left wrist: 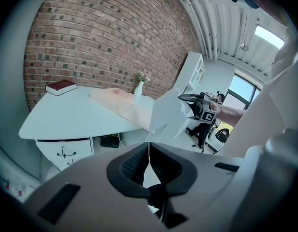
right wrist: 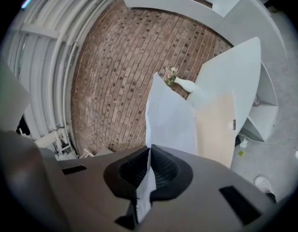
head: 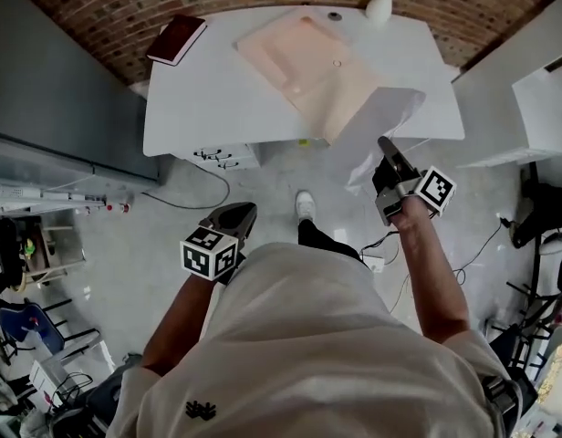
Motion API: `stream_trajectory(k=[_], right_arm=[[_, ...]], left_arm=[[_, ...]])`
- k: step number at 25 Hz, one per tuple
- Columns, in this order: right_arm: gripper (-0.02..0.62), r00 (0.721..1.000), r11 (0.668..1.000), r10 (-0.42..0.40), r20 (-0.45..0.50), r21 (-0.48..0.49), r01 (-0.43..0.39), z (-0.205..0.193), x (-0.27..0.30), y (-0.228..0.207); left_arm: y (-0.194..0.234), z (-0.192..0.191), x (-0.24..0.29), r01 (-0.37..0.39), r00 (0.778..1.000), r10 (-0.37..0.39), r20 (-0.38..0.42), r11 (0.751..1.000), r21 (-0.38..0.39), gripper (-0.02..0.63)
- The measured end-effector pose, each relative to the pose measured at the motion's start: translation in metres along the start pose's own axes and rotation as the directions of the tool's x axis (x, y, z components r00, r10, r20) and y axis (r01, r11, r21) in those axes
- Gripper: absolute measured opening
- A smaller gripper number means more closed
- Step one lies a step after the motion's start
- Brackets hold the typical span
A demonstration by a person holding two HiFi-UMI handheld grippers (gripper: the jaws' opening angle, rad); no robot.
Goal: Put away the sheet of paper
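A white sheet of paper (head: pixel 379 126) hangs in the air in front of the white table's (head: pixel 217 99) near right edge, its lower corner pinched in my right gripper (head: pixel 385 144). In the right gripper view the sheet (right wrist: pixel 171 117) rises from between the shut jaws of that gripper (right wrist: pixel 149 152). An open peach-coloured folder (head: pixel 304 67) lies flat on the table beyond the sheet. My left gripper (head: pixel 248 211) is low, over the floor in front of the table, with its jaws together and nothing in them. From the left gripper view the sheet (left wrist: pixel 167 112) and the right gripper (left wrist: pixel 203 105) show to the right of my left gripper (left wrist: pixel 149 150).
A dark red book (head: pixel 176 38) lies at the table's far left corner and a white vase (head: pixel 379 5) with flowers stands at its far right. A drawer unit (head: pixel 222 158) sits under the table. A brick wall is behind, white shelves to the right, cables on the floor.
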State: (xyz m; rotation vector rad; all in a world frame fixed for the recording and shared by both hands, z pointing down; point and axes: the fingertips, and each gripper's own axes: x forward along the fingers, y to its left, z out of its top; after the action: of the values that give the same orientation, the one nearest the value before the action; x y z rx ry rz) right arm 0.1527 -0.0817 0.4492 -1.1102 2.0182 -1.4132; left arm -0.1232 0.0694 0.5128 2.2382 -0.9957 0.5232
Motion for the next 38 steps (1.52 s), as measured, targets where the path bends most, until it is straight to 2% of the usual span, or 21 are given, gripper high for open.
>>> stream_trajectory(k=[5, 9, 15, 19, 24, 31, 38], right_arm=[[0.028, 1.000, 0.999, 0.023, -0.021, 0.038, -0.022, 0.057, 0.061, -0.024], [0.028, 1.000, 0.993, -0.007, -0.012, 0.118, 0.008, 0.092, 0.097, -0.075], [0.028, 0.986, 0.966, -0.159, -0.053, 0.196, 0.167, 0.098, 0.116, -0.185], [0.028, 0.963, 0.939, -0.257, -0.080, 0.213, 0.268, 0.090, 0.122, -0.228], [0.028, 0.947, 0.916, -0.314, -0.063, 0.241, 0.319, 0.086, 0.144, -0.242], [0.028, 0.937, 0.900, -0.349, -0.036, 0.266, 0.345, 0.080, 0.189, -0.237], [0.028, 0.927, 0.888, -0.375, -0.001, 0.287, 0.359, 0.076, 0.238, -0.229]], left_arm=[[0.015, 0.072, 0.050, -0.034, 0.999, 0.034, 0.011, 0.999, 0.017, 0.025], [0.022, 0.109, 0.089, -0.058, 0.998, 0.058, -0.004, 0.998, 0.019, 0.025], [0.038, 0.126, 0.129, -0.103, 0.993, 0.104, -0.061, 0.995, 0.008, 0.025], [0.051, 0.138, 0.144, -0.113, 0.991, 0.113, -0.070, 0.994, 0.009, 0.025], [0.078, 0.152, 0.153, -0.106, 0.991, 0.106, -0.079, 0.994, 0.013, 0.025], [0.118, 0.177, 0.157, -0.063, 0.994, 0.067, -0.081, 0.997, 0.046, 0.025], [0.170, 0.205, 0.145, -0.061, 0.996, 0.065, -0.065, 0.996, 0.060, 0.025]])
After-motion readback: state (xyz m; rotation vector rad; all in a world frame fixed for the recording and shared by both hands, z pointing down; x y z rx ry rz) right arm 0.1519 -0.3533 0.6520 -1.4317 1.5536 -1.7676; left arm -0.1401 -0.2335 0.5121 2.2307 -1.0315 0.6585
